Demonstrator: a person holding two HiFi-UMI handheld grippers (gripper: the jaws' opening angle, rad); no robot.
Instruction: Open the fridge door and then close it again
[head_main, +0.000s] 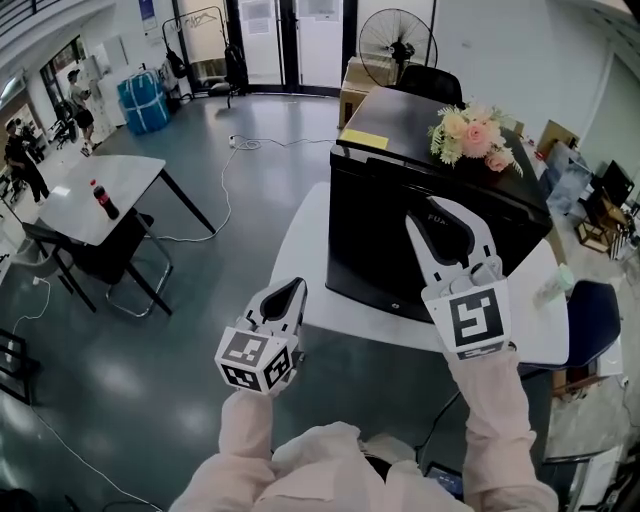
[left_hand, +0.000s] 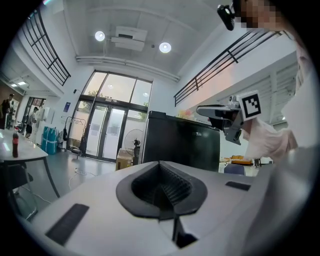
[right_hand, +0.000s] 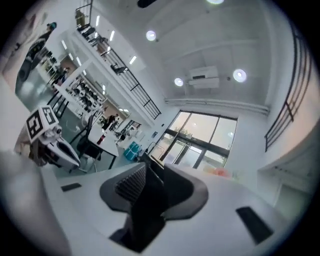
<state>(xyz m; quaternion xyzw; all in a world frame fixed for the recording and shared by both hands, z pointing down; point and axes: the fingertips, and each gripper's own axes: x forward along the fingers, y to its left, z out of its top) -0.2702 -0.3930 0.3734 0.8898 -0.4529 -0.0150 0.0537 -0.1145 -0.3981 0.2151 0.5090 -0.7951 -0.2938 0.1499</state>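
Observation:
The black mini fridge (head_main: 400, 240) stands on a white table (head_main: 300, 250) with its door closed; in the left gripper view the fridge (left_hand: 180, 142) shows ahead. My right gripper (head_main: 428, 212) is raised level in front of the fridge's upper front. Its jaws are partly open with a dark gap and nothing between them (right_hand: 150, 192). I cannot tell whether its tips touch the fridge. My left gripper (head_main: 297, 285) hangs lower, to the left of the table corner, away from the fridge. Its pads are pressed together on nothing (left_hand: 161, 187).
A bunch of pink flowers (head_main: 472, 135) and a yellow note (head_main: 365, 138) lie on the fridge top. A second table with a cola bottle (head_main: 103, 200) and a chair (head_main: 130, 260) stand at left. A cable (head_main: 225, 190) crosses the floor. A blue chair (head_main: 590, 320) is at right.

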